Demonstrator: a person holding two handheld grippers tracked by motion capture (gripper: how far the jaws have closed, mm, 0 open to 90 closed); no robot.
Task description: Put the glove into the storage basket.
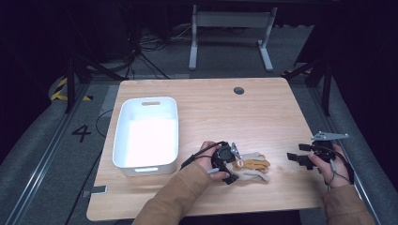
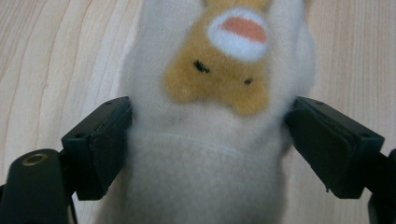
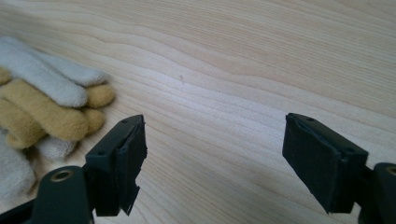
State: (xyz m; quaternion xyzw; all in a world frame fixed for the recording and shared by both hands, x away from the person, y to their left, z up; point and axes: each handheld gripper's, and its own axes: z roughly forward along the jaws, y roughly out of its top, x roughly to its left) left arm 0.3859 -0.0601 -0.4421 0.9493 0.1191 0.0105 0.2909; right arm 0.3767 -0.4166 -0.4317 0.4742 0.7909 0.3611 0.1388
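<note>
Lying near the front edge of the light wooden tabletop (image 1: 263, 108), roughly midway along it, is a pair of fuzzy cream and mustard-yellow gloves (image 1: 252, 168) with a small animal face sewn on. The left gripper (image 1: 231, 165), held in the person's left hand (image 1: 206, 157), sits over the cuff end of the gloves. In the left gripper view the two black jaws stand wide apart on either side of the cream cuff (image 2: 201, 172), each pad just touching the fleece without visibly squeezing it; the yellow face patch with a white and orange snout (image 2: 238, 30) and two dark eyes lies just beyond the jaws.

The right gripper (image 1: 296, 158), with its grey three-cornered plate (image 1: 328, 136) on top, is held in the right hand (image 1: 331, 164) close to the right edge of the tabletop, well apart from the gloves. Its jaws point toward them and are spread wide with nothing between but bare wood. In the right gripper view the cream and yellow glove fingertips (image 3: 46, 107) lie off to the left of the left jaw, not touching it.

A white rectangular plastic bin (image 1: 146, 133) with slot handles stands along the left edge of the tabletop, its inside bright and bare. A small dark round grommet (image 1: 239, 90) sits near the far edge. Tan sleeves (image 1: 180, 192) cover both forearms.
</note>
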